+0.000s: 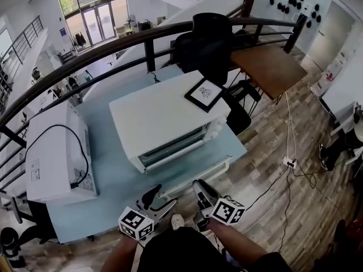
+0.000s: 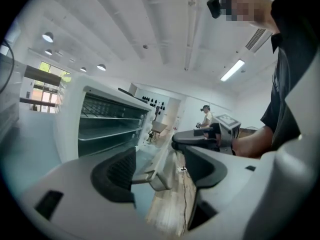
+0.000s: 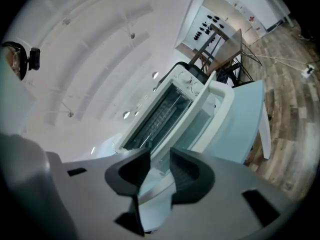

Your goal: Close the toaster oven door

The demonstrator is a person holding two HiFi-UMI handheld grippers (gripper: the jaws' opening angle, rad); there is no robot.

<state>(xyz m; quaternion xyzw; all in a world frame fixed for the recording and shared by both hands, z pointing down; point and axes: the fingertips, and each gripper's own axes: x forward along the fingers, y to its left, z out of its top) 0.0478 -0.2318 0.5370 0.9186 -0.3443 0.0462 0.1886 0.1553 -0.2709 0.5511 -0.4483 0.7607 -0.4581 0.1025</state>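
Observation:
A white toaster oven [image 1: 164, 115] stands on the pale blue table [image 1: 108, 191], its door folded down toward me and its handle bar [image 1: 218, 169] at the table's front edge. The left gripper view shows the wire racks in the oven [image 2: 107, 124] and one end of the door handle [image 2: 152, 178]. My left gripper [image 1: 160, 200] [image 2: 159, 166] is wide open and holds nothing, just left of the door. My right gripper [image 1: 199, 187] [image 3: 160, 171] is at the handle with its jaws narrowly apart. The door's pale edge [image 3: 210, 109] shows through the gap, with no pad visibly pressing on it.
A white box-shaped appliance [image 1: 54, 152] with a black cable sits at the table's left end. A framed marker card [image 1: 205, 93] lies on the oven top. Behind stand a black chair [image 1: 210, 38], a brown tabletop [image 1: 272, 67] and a dark railing [image 1: 147, 50]. Cables [image 1: 289, 163] trail over the wooden floor.

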